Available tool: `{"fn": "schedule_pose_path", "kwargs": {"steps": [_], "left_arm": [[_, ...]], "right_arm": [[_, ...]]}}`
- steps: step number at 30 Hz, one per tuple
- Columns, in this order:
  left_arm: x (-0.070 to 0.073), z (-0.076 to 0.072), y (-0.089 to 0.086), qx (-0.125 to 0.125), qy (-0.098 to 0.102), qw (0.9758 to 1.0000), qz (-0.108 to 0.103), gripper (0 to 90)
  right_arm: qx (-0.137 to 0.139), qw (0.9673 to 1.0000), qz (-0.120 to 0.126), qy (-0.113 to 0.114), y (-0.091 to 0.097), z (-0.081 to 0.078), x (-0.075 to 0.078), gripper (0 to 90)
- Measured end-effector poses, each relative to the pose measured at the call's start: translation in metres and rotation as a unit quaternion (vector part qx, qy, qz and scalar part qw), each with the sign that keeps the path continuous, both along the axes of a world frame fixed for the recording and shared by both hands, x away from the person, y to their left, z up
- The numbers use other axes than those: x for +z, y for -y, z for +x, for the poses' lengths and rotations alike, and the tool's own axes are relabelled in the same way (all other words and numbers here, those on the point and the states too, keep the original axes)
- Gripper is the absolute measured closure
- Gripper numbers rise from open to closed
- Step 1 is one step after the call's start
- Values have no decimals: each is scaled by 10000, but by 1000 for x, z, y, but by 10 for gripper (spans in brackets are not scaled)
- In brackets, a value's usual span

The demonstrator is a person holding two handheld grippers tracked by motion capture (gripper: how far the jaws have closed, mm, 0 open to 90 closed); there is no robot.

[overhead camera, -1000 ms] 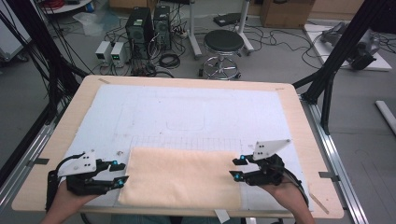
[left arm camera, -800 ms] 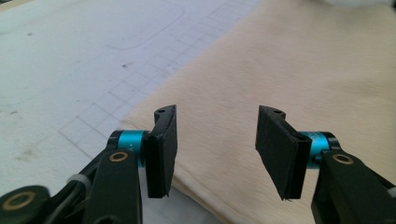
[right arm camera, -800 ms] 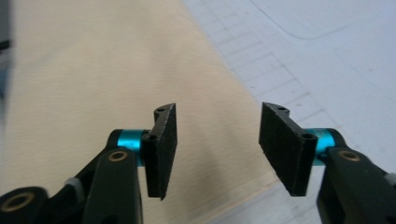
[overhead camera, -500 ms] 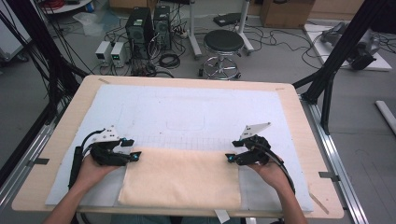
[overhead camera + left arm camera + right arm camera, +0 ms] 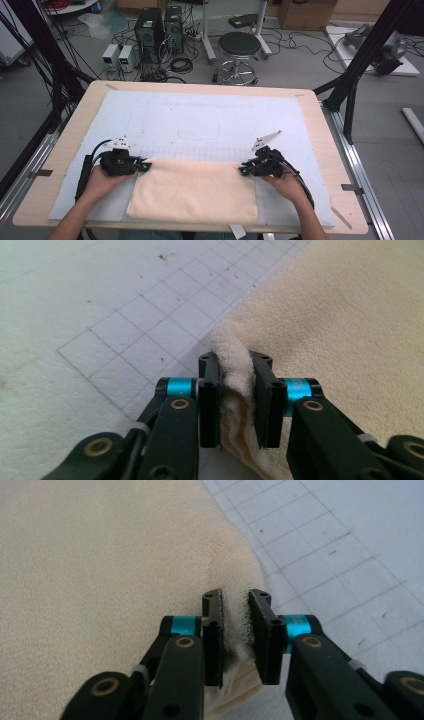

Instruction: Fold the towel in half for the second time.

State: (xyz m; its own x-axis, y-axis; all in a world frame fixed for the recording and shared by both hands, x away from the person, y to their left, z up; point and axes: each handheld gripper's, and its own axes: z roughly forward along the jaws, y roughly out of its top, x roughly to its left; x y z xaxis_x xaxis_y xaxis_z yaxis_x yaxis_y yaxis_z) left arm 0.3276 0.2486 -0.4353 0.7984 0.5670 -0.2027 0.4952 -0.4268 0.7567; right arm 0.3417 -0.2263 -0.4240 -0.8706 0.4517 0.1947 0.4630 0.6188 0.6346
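A cream towel (image 5: 195, 192) lies folded flat on the white gridded mat (image 5: 200, 120), near the table's front edge. My left gripper (image 5: 144, 166) is at the towel's far left corner; its jaws have just been closing and are shut on that corner (image 5: 235, 385), with cloth bunched between the pads. My right gripper (image 5: 243, 170) is at the far right corner; its jaws have just been closing too and pinch the towel's corner (image 5: 235, 625). Both grippers lie low over the mat, pointing inward toward each other.
The wooden table (image 5: 320, 125) borders the mat on all sides. Black frame posts (image 5: 360, 65) stand at the right and left rear. A stool (image 5: 240, 50) and computer boxes (image 5: 157, 30) stand on the floor beyond the far edge.
Both hands moved away from me along the towel's sides to its far corners and sank. The jaws opened wider on the way, then closed onto the corners.
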Motion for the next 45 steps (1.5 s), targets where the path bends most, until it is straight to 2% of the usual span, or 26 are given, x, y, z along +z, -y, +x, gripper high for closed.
{"fn": "schedule_pose_path", "kwargs": {"steps": [3, 6, 9, 12, 14, 18, 21, 24, 26, 27, 29, 31, 33, 34, 36, 37, 38, 39, 41, 42, 43, 44, 45], "left_arm": [[1, -5, -2, 180, 92, 9997, -136, 793], [7, -5, -4, 311, 233, 9992, -125, 798], [16, -4, -4, 536, 423, 9974, -216, 799], [24, 3, -5, 692, 573, 9955, -294, 798], [27, 11, -3, 823, 644, 9941, -283, 797], [34, 29, 4, 1045, 760, 9915, -120, 797], [36, 42, 7, 1214, 760, 9895, -178, 796], [38, 54, 11, 1266, 764, 9890, -35, 795], [40, 62, 14, 1290, 793, 9885, 29, 795], [41, 66, 13, 1270, 763, 9889, 120, 795], [42, 75, 12, 1286, 701, 9892, 101, 794], [42, 82, 11, 1391, 708, 9877, 47, 794], [43, 92, 12, 1445, 638, 9873, 144, 794], [44, 96, 12, 1485, 597, 9870, 131, 794], [45, 101, 10, 1638, 726, 9838, -85, 794], [44, 105, 9, 1680, 650, 9834, -199, 795], [44, 108, 8, 1644, 562, 9847, -158, 794], [43, 112, 9, 1638, 507, 9852, -61, 794], [38, 115, 12, 1693, 545, 9840, 89, 785], [35, 117, 13, 1712, 499, 9838, 185, 763], [31, 117, 13, 1748, 446, 9829, 374, 720], [29, 118, 14, 1807, 437, 9809, 579, 661], [28, 117, 12, 1864, 426, 9794, 653, 592]], "right_arm": [[-9, 9997, -80, 238, -2, -6, 7, 809], [-125, 9987, 68, 480, 1, -7, 15, 814], [-266, 9969, 235, 696, 2, -5, 27, 814], [-345, 9948, 103, 955, -2, -1, 38, 814], [-425, 9939, 24, 1014, -5, 6, 42, 813], [-557, 9929, 6, 1048, -7, 24, 47, 813], [-690, 9925, 77, 1003, -4, 37, 45, 812], [-807, 9917, 92, 993, -3, 50, 42, 812], [-828, 9916, 17, 998, -4, 57, 42, 811], [-850, 9913, 6, 1003, -5, 61, 43, 811], [-847, 9905, -12, 1079, -6, 68, 46, 811], [-883, 9897, -62, 1122, -9, 76, 50, 811], [-950, 9886, -134, 1160, -12, 85, 53, 811], [-1000, 9885, -145, 1128, -13, 90, 54, 811], [-1070, 9868, -183, 1203, -15, 98, 55, 811], [-1112, 9863, -147, 1207, -15, 101, 55, 811], [-1167, 9874, -115, 1062, -14, 107, 54, 810], [-1195, 9871, -132, 1054, -14, 109, 53, 809], [-1236, 9858, -186, 1117, -16, 114, 49, 780], [-1307, 9843, -204, 1165, -18, 116, 46, 740], [-1381, 9829, -283, 1188, -19, 117, 43, 686], [-1452, 9815, -346, 1202, -19, 119, 40, 655], [-1490, 9811, -367, 1181, -18, 120, 38, 635]]}}
